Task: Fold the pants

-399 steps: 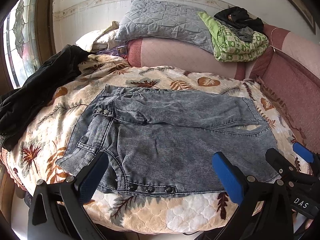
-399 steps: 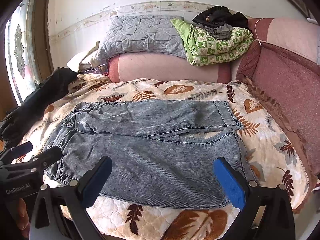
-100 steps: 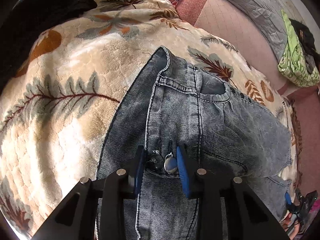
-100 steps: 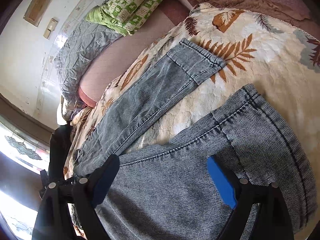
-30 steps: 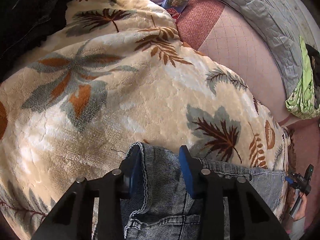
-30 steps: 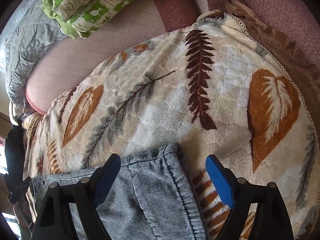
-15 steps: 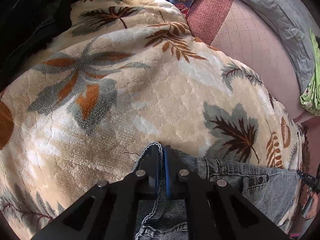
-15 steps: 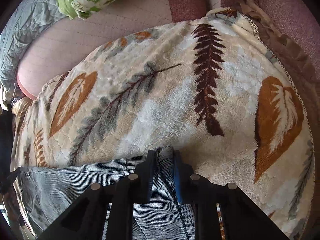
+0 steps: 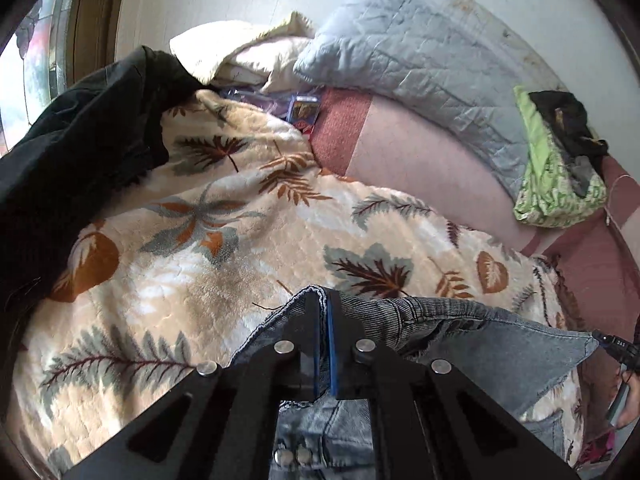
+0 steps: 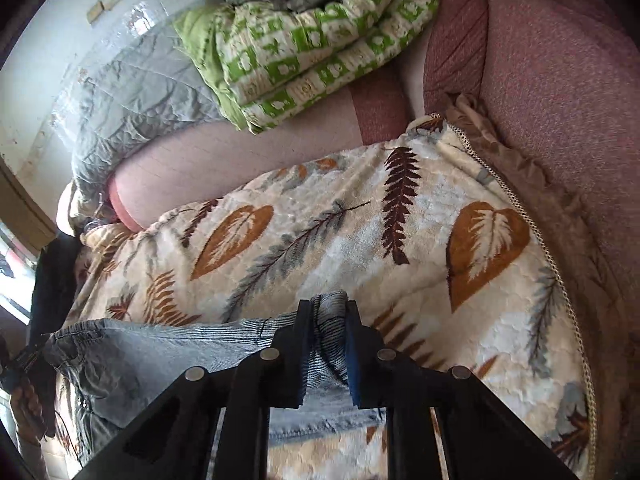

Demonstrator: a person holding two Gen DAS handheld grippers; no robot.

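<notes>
The grey-blue denim pants (image 9: 472, 332) lie on a leaf-patterned blanket (image 9: 192, 248). My left gripper (image 9: 323, 300) is shut on the far waistband corner of the pants and holds it lifted off the blanket. My right gripper (image 10: 329, 306) is shut on the far leg hem of the pants (image 10: 168, 352), also raised. The far edge of the pants hangs stretched between both grippers. The right gripper also shows at the right edge of the left wrist view (image 9: 616, 346).
A black jacket (image 9: 72, 144) lies at the blanket's left. A grey quilt (image 9: 420, 60) and a green patterned quilt (image 10: 300, 40) rest on the pink sofa back (image 9: 420, 176). The red sofa arm (image 10: 560, 100) borders the right.
Both grippers closed on the pants' far edge about half a second ago. Now both have lifted it off the blanket and tilted upward, so more of the sofa back shows.
</notes>
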